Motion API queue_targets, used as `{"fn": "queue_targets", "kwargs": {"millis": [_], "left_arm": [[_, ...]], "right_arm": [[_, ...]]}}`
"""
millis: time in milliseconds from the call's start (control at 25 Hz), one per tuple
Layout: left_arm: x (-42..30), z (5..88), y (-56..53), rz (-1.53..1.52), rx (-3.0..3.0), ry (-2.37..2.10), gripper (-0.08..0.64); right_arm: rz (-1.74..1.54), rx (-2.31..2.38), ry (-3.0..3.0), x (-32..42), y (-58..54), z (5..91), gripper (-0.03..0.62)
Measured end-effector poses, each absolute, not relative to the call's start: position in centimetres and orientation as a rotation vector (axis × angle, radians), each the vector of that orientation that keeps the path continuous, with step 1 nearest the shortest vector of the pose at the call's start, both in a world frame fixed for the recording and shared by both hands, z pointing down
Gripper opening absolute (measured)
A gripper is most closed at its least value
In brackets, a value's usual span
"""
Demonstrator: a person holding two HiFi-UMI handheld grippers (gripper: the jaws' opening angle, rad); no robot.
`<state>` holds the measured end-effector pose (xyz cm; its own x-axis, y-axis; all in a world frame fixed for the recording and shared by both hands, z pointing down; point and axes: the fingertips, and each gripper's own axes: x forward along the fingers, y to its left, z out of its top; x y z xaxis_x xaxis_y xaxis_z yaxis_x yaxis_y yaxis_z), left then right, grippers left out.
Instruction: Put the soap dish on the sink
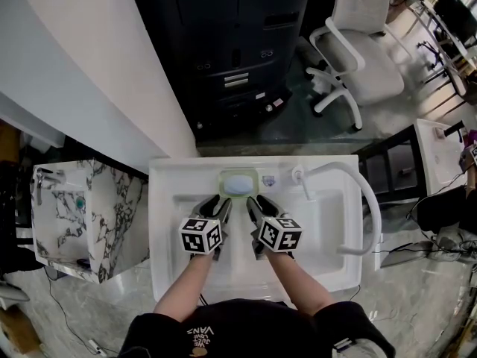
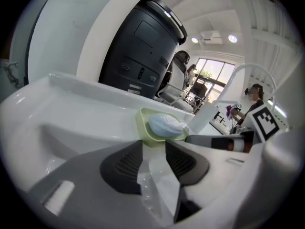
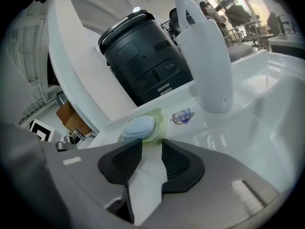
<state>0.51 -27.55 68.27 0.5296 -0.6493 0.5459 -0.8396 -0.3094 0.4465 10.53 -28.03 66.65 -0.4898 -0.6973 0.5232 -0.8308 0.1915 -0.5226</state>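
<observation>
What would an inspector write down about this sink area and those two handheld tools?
Surface: white sink, basin bare, white faucet at the right.
Job's things: green soap dish on the back ledge, holding blue soap.
Clutter: only a small sticker beside the dish.
Grippers: left gripper and right gripper both have fingers apart, nothing between them, tips near the dish.
Cables: thin cable on the floor, lower left.
Surroundings: black machine, white office chair, marble-patterned cabinet.
</observation>
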Motion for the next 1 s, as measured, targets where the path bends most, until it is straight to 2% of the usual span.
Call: {"fn": "queue_targets", "kwargs": {"millis": [840, 1000], "left_arm": [[-0.1, 63.9, -25.3, 0.293, 2.162, -1.139, 0.167], [-0.6, 63.1, -23.9, 0.293, 2.196, -1.127, 0.132]], "right_arm": [[1.124, 1.606, -2.257, 11.5, -24.2, 63.8, 0.126], [1.103, 1.644, -2.266, 11.1, -22.6, 62.9, 0.064]]}}
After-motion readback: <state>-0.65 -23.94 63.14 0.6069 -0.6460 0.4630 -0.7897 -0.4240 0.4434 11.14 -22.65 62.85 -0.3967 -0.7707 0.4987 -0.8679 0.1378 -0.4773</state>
